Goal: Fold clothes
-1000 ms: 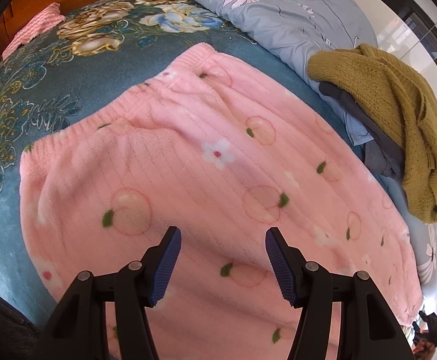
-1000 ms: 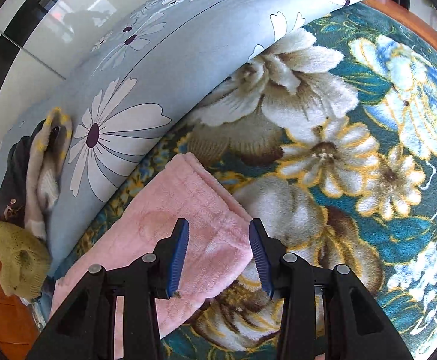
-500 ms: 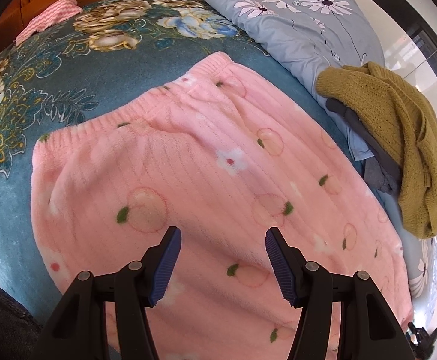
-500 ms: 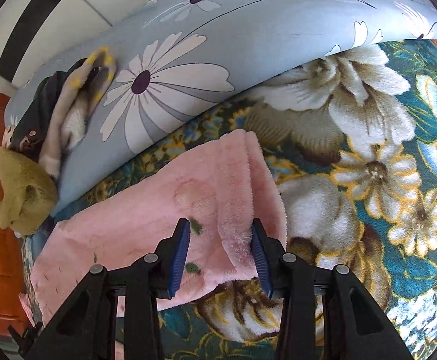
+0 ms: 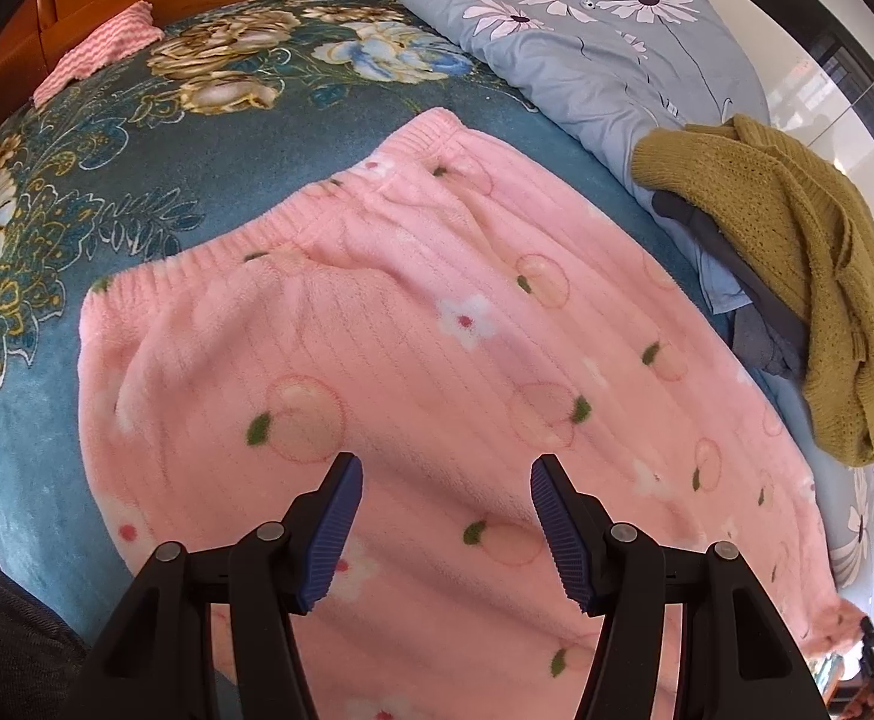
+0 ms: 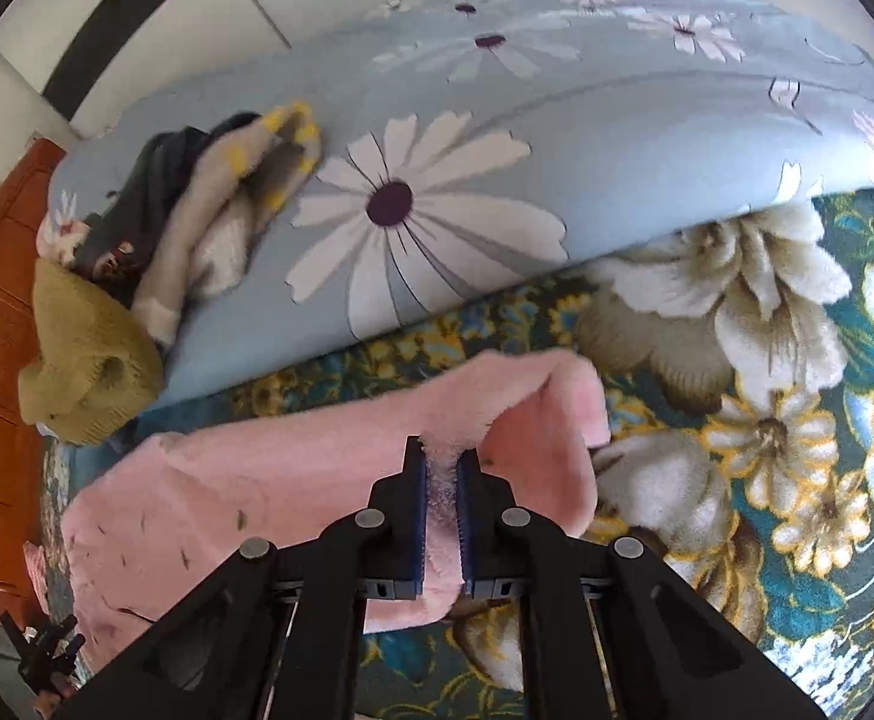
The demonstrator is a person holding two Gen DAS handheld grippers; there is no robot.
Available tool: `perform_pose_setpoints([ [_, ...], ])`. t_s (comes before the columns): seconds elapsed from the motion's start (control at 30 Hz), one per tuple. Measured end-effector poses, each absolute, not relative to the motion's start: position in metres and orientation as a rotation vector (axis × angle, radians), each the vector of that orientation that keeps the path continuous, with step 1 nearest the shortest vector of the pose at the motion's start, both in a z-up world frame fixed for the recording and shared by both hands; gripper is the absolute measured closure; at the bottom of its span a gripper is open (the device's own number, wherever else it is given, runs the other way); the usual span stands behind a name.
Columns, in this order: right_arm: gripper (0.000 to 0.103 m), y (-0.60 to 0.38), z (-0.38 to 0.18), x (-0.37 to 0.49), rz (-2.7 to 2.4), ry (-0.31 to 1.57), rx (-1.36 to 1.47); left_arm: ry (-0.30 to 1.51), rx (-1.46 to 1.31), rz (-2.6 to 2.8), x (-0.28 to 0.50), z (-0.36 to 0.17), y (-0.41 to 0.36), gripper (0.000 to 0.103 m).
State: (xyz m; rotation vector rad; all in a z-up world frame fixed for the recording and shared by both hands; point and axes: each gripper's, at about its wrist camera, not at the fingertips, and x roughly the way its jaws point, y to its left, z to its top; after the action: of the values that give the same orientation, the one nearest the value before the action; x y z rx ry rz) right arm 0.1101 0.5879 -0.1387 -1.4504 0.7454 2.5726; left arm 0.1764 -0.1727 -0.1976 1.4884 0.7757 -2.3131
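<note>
- The pink trousers (image 5: 437,372) lie spread flat on the bed (image 5: 47,420), waistband at the far end; one leg end (image 6: 532,420) is raised off the blanket.
- Right claw (image 6: 441,480): its jaws are closing, with a fold of the pink fleece squeezed between the pads; only a narrow gap shows, filled with pile.
- Left claw (image 5: 442,528): roughly half open, empty, poised over the middle of the trousers and apart from the cloth.
- Handling, as judged: thick plush fleece, soft and limp, light for its bulk. It will drape and sag from any single hold, and will not slide easily on the fuzzy blanket. Nothing fragile.
- Grip, as judged: the deep pile compresses, so a shallow pinch may slip; a full bite across the doubled hem holds better.
- Hold points, as judged: leg hems and ribbed waistband, which are the firmest edges; the flat middle gives little to pinch.
- A sweater (image 5: 796,252) and quilt (image 5: 586,60) lie at the right, clear of the trousers.
</note>
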Motion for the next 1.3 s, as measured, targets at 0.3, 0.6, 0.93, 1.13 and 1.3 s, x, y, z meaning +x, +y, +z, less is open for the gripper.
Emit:
perform_pose_setpoints([
  [0.3, 0.094, 0.619, -0.186, 0.176, 2.392, 0.577, -1.605, 0.766, 1.508, -2.344, 0.174, -0.195, -0.168, 0.04],
  [0.6, 0.087, 0.626, -0.207, 0.207, 2.328, 0.631, -1.63, 0.799, 1.486, -2.323, 0.178, -0.195, -0.176, 0.04],
  [0.93, 0.055, 0.669, -0.21, 0.164, 2.264, 1.013, -1.348, 0.688, 1.505, -2.341, 0.176, -0.193, -0.163, 0.04],
  [1.13, 0.055, 0.66, -0.231, 0.119, 2.179, 0.974, -1.409, 0.707, 1.485, -2.317, 0.178, -0.193, -0.169, 0.04],
  [1.3, 0.091, 0.641, -0.23, 0.105, 2.227, 0.899, -1.454, 0.751, 1.477, -2.293, 0.179, -0.197, -0.174, 0.04],
])
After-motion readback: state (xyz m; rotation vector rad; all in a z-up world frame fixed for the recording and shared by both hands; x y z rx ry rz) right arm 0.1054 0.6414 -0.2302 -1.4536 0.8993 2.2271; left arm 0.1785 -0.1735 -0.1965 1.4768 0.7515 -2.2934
